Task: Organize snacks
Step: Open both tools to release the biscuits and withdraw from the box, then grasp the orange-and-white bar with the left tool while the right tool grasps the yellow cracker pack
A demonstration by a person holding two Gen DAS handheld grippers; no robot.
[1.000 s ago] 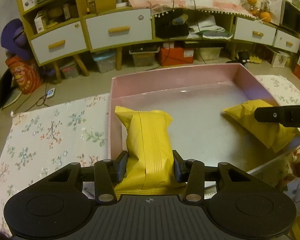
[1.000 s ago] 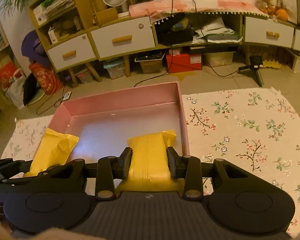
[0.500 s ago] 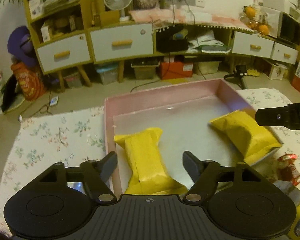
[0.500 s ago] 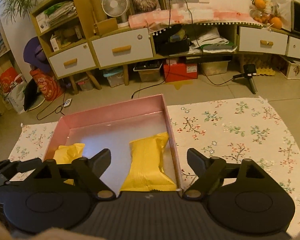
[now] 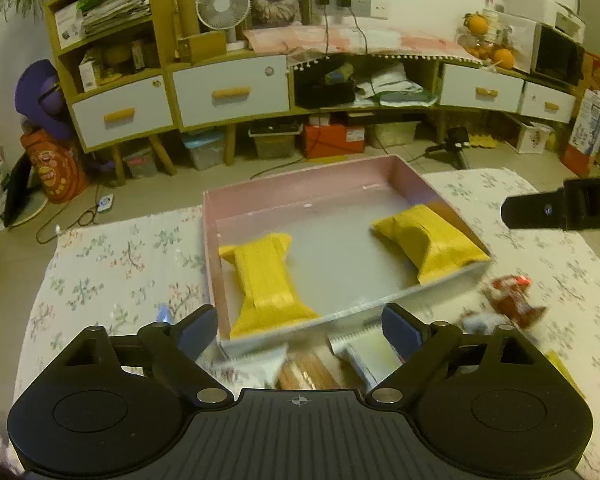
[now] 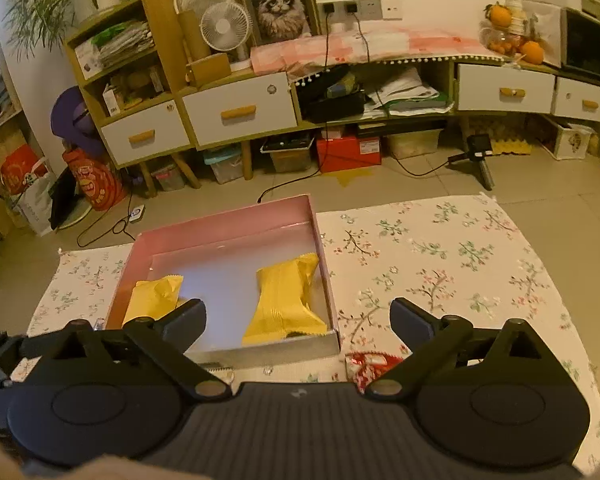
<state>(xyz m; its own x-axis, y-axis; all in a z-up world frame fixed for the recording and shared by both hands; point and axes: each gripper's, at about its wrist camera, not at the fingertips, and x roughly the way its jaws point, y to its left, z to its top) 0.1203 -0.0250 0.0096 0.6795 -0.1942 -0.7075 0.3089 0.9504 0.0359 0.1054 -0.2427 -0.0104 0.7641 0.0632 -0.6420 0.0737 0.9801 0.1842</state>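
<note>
- Box (image 5: pixel 300 188): shallow, pink walls, pale grey floor; sits on the flowered cloth (image 5: pixel 112 264), its near wall toward both cameras.
- Yellow snack packet, left (image 5: pixel 266 280): lies flat inside the box against the left wall, one end at the near wall. Not touched by any finger.
- Yellow snack packet, right (image 5: pixel 428 240): lies inside the box in the near right corner, along the right wall. Well apart from the left packet, bare floor between them.
- Left gripper (image 5: pixel 298 326): jaws wide apart and opening, nothing between the pads. It hangs above the near edge of the box, tilted downward.
- Right gripper (image 6: pixel 298 318): jaws wide apart and opening, nothing clamped. The near right corner of the box shows through the gap below it.
- Loose snacks (image 5: pixel 308 368): blurred pile on the cloth just outside the near wall of the box, partly hidden by the left gripper; kinds cannot be told.
- Red wrapped snack (image 5: pixel 512 298): on the cloth, just beside the near right corner of the box; blurred.
- Sideboard (image 6: pixel 240 116): white drawers with wooden handles, against the far wall.
- Desk fan (image 6: pixel 224 26): stands on top of the sideboard.
</note>
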